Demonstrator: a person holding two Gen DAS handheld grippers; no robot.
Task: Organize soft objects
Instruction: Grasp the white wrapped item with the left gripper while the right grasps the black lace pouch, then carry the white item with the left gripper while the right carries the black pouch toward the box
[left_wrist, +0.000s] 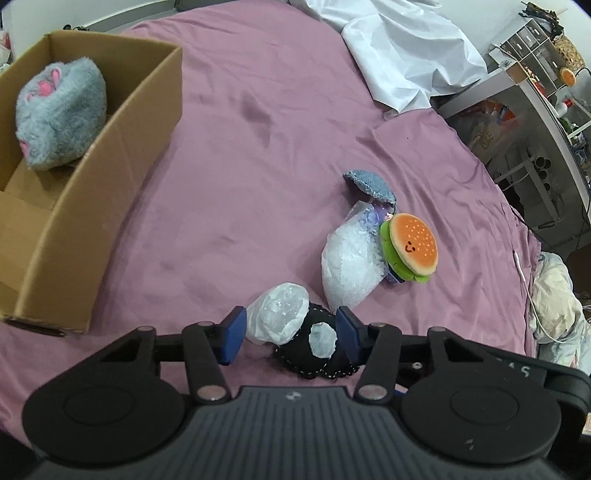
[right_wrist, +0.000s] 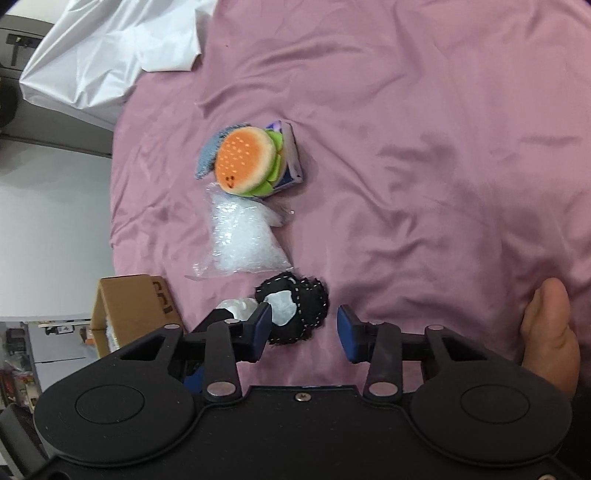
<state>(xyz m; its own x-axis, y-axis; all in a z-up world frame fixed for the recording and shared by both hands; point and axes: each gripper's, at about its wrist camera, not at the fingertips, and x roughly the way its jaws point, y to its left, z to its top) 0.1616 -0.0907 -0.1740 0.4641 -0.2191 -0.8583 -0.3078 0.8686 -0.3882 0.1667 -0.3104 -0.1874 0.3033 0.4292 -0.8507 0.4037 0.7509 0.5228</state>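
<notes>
A black soft toy (left_wrist: 314, 350) with white patches and stitched edges lies on the pink bedsheet (left_wrist: 277, 129), with a white crinkly pouch (left_wrist: 277, 314) against it. My left gripper (left_wrist: 291, 321) straddles both. One blue pad is beside the pouch and the other beside the toy, and neither looks squeezed. In the right wrist view the black toy (right_wrist: 295, 310) sits by the left pad of my right gripper (right_wrist: 304, 317), whose right pad stands apart from it. A burger plush (left_wrist: 410, 247), a clear bag of white filling (left_wrist: 349, 266) and a blue knitted piece (left_wrist: 369, 182) lie beyond.
An open cardboard box (left_wrist: 110, 184) holding a grey and pink plush (left_wrist: 61, 114) stands at the left. A white sheet (left_wrist: 406, 55) covers the far side of the bed. Cluttered shelves (left_wrist: 535, 92) stand past the right edge. A thumb (right_wrist: 550, 332) shows beside my right gripper.
</notes>
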